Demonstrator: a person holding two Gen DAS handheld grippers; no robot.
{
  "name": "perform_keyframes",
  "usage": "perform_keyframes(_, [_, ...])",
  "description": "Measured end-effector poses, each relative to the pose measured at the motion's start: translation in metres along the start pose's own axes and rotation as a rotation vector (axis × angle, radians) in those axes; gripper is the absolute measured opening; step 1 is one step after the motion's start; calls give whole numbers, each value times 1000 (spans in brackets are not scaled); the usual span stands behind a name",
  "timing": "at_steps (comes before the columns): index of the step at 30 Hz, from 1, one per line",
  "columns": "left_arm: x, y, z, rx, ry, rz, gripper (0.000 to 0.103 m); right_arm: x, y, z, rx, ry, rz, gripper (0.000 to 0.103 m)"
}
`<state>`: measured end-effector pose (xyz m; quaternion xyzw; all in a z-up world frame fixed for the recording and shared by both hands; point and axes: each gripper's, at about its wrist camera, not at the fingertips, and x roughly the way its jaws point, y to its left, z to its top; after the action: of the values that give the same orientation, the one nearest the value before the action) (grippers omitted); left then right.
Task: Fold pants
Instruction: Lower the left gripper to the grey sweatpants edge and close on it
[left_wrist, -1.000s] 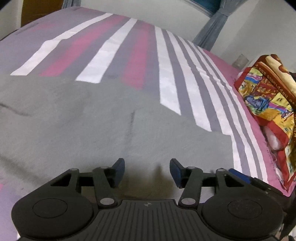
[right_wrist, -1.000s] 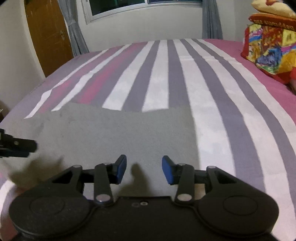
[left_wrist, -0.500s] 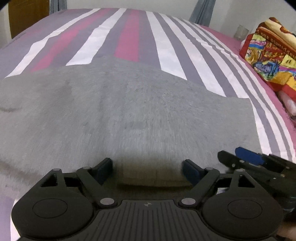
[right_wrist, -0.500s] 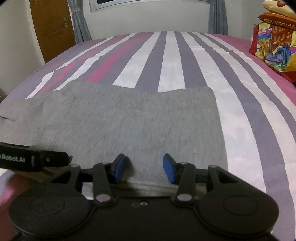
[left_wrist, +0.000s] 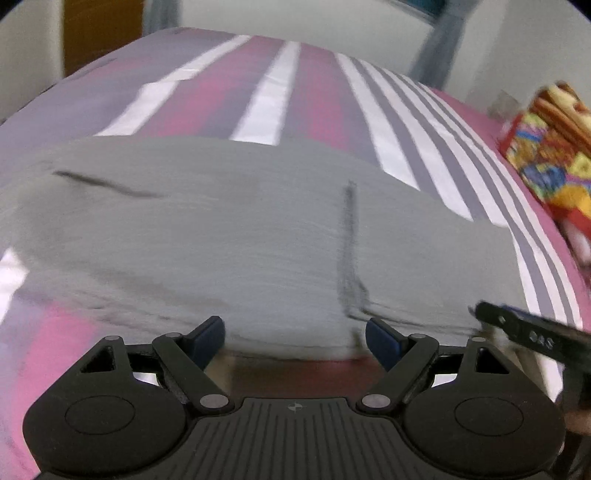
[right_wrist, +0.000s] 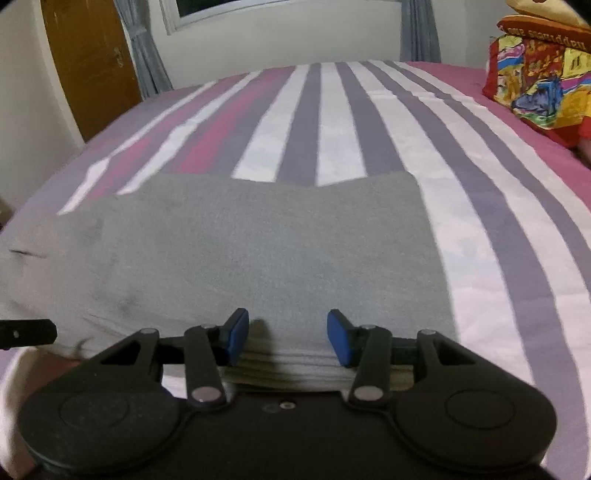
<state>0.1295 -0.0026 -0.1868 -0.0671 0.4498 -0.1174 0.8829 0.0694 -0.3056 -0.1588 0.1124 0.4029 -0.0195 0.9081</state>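
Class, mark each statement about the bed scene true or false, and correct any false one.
1. The grey pants lie on a striped bedcover. True.
2. The left gripper is clamped on the pants. False: its jaws stand wide apart at the near edge.
3. A wooden door stands beyond the bed. True.
4. The colourful pillow lies on the pants. False: it sits apart, at the bed's right side.

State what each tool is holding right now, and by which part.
Nothing is held. The left tool stands wide open at the near edge of the grey pants; the right tool is also open over that folded edge, pads not pressing it.
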Motion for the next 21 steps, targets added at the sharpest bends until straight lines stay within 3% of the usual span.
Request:
perform_keyframes(10, [-9, 85, 8, -203, -7, 100, 84, 4, 50, 14, -85, -13, 66, 46])
perform_keyframes(18, [-9, 128, 8, -327, -22, 109, 84, 14, 75, 19, -109, -10, 99, 47])
perform_keyframes(21, [-4, 146, 5, -391, -9, 101, 84, 27, 79, 12, -122, 38, 83, 48])
